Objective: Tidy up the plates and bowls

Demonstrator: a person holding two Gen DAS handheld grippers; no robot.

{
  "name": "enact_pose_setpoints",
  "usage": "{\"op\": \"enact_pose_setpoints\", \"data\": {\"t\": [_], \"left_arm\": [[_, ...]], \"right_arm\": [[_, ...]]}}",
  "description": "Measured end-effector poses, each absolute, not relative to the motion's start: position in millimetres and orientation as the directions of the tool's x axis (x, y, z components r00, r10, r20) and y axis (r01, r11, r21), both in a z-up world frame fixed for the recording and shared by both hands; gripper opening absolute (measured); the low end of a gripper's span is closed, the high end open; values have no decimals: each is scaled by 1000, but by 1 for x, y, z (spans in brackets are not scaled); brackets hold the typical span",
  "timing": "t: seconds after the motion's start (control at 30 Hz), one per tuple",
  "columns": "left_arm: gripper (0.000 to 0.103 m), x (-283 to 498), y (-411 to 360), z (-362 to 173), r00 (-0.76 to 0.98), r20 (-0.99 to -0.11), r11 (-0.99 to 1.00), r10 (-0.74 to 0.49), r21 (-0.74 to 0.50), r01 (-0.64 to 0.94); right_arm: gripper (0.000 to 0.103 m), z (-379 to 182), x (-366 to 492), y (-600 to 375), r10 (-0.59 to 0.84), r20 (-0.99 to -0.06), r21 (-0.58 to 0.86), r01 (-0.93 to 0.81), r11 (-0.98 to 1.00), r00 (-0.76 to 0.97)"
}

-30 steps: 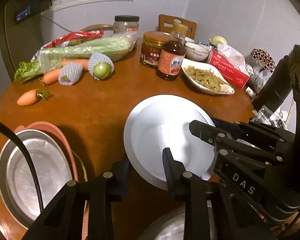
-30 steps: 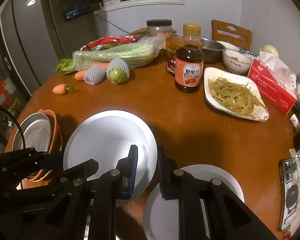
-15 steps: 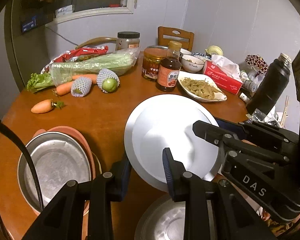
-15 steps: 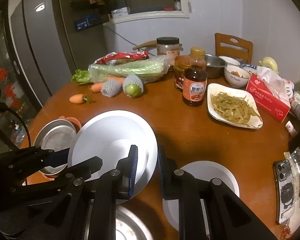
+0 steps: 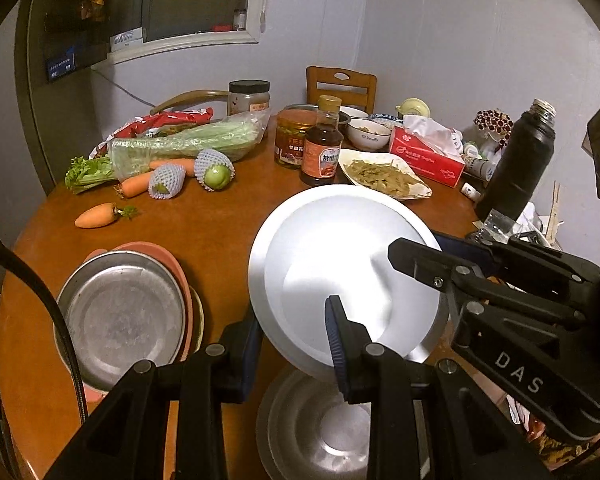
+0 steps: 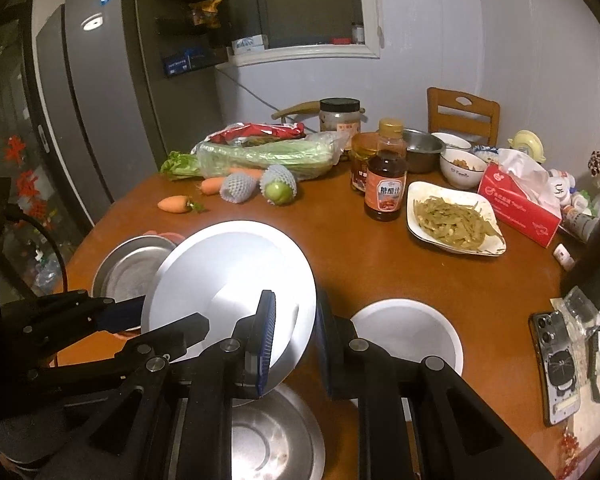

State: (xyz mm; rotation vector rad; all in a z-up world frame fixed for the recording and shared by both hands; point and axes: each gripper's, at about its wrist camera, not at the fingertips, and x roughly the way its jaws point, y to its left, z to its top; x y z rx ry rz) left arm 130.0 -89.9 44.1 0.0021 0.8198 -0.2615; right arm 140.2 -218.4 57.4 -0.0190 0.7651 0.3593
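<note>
A large white plate (image 5: 340,264) (image 6: 228,276) hangs tilted above the table, held at two sides of its rim. My left gripper (image 5: 292,344) is shut on its near rim in the left wrist view. My right gripper (image 6: 294,340) is shut on the rim in the right wrist view, and its arm reaches over the plate from the right in the left wrist view. Under the plate a steel dish (image 5: 320,432) (image 6: 272,440) rests near the table's front edge. A steel plate (image 5: 120,316) (image 6: 128,268) lies on a pink plate (image 5: 172,256) at the left. Another white plate (image 6: 408,332) lies at the right.
The round wooden table (image 5: 204,220) carries carrots (image 5: 96,216), wrapped celery (image 5: 180,144), netted fruit (image 5: 214,170), a sauce bottle (image 5: 322,152), jars, a dish of green beans (image 6: 452,220), a tissue box (image 6: 520,204), a black flask (image 5: 520,160) and a phone (image 6: 556,364).
Both grippers have risen and drawn back with the white plate between them. It has come off the table and now tilts over the steel dish, with more of the room in sight.
</note>
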Motion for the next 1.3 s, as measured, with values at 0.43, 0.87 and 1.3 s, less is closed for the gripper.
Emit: {"op": "enact_pose_setpoints", "data": {"t": [0.43, 0.87, 1.3], "left_arm": [[30, 91, -95, 52, 681, -702, 970, -208, -58, 236], [30, 70, -113, 31, 628, -745, 957, -223, -45, 287], [30, 75, -111, 0, 580, -793, 963, -187, -30, 269]], "right_arm": [[21, 62, 98, -223, 326, -652, 110, -340, 934, 685], [21, 41, 66, -243, 329, -672, 140, -323, 936, 663], [21, 10, 61, -241, 332, -709, 158, -320, 934, 622]]}}
